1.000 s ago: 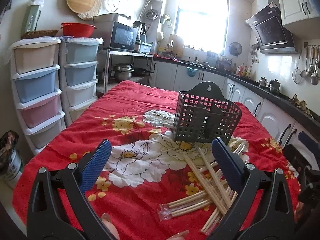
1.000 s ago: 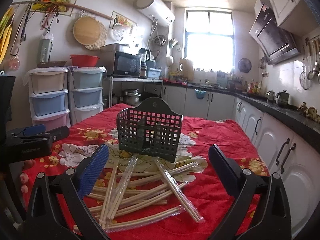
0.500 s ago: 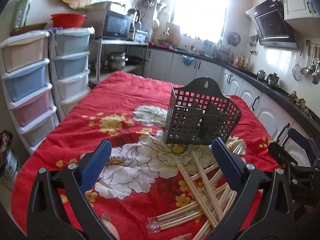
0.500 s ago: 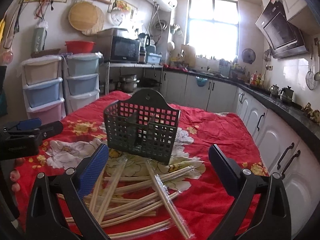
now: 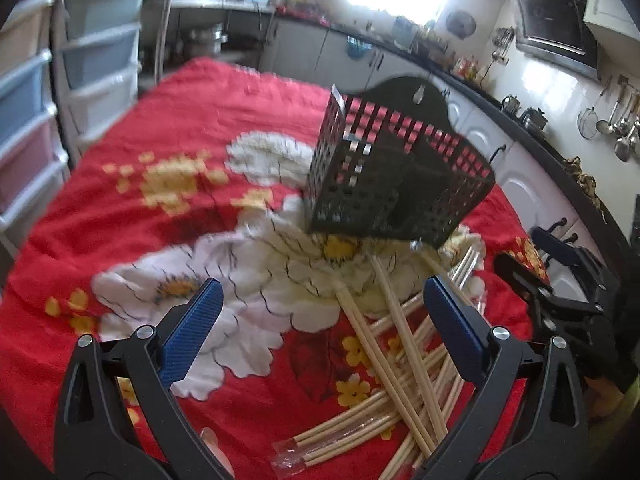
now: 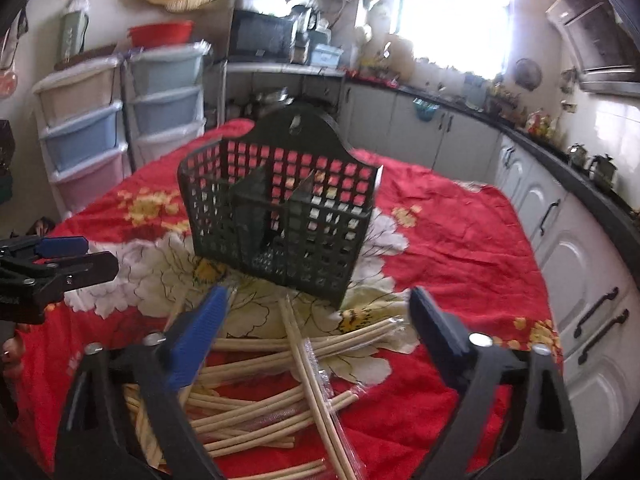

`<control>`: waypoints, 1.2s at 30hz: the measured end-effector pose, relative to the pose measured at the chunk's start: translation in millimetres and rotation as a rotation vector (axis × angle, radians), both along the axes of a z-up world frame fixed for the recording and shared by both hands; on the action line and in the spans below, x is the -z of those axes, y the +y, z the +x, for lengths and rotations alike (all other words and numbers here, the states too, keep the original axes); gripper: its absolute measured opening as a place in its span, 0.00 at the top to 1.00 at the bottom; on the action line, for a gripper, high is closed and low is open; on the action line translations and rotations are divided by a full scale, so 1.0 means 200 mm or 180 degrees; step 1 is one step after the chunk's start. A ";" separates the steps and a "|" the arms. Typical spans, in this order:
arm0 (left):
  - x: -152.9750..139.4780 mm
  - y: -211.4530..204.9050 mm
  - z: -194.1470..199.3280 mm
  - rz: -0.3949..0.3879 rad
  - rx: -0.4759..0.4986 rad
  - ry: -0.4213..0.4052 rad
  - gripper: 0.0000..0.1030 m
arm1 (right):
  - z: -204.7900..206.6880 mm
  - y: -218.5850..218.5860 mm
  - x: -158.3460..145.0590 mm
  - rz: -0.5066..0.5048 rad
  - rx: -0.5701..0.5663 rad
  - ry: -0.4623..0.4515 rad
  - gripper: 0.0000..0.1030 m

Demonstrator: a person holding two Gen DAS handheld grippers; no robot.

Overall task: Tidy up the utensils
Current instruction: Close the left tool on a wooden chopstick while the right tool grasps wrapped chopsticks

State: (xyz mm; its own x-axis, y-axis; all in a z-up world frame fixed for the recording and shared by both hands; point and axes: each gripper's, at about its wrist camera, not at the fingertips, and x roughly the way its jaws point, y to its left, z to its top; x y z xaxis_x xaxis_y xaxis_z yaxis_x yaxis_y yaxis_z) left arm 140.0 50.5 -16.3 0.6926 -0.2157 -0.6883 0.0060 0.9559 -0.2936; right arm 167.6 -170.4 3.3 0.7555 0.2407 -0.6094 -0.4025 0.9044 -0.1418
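A red floral cloth (image 6: 460, 240) is spread over the table. On it a dark perforated plastic holder (image 6: 280, 216), divided into compartments, is stood upright. Thin wooden chopsticks (image 6: 256, 412), some plastic-sleeved, are scattered before it. The left gripper (image 5: 320, 328) is held open, empty; the right gripper (image 6: 316, 324), just narrowing, is spread above the chopsticks.

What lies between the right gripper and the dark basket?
In the right wrist view, wrapped chopsticks lie on the floral cloth between the open right gripper and the basket.
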 end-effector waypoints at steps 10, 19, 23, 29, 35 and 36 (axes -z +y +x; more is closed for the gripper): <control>0.14 -0.02 0.10 -0.0349 0.0271 0.0460 0.50 | 0.19 0.08 0.18 -0.0109 -0.0268 0.0646 0.54; 0.25 -0.08 0.21 -0.0654 0.0400 0.0816 0.64 | 0.27 0.15 0.27 -0.0220 -0.0365 0.0906 0.62; 0.29 -0.09 0.25 -0.0741 0.0375 0.0909 0.72 | 0.31 0.17 0.30 -0.0213 -0.0366 0.1029 0.66; 0.32 -0.08 0.34 -0.0810 0.0333 0.1032 0.81 | 0.37 0.20 0.34 -0.0189 -0.0368 0.1206 0.77; 0.33 -0.07 0.38 -0.0773 0.0356 0.1074 0.87 | 0.38 0.20 0.35 -0.0176 -0.0354 0.1254 0.88; 0.33 -0.07 0.38 -0.0752 0.0367 0.1067 0.88 | 0.37 0.19 0.34 -0.0165 -0.0368 0.1252 0.89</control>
State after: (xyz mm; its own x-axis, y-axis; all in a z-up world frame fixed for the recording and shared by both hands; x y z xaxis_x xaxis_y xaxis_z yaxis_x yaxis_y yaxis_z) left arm 217.0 35.8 -82.8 0.4010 -0.4574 -0.7937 -0.0242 0.8608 -0.5083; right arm 242.3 -131.7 -65.0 0.4324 0.2715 -0.8598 -0.5335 0.8458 -0.0012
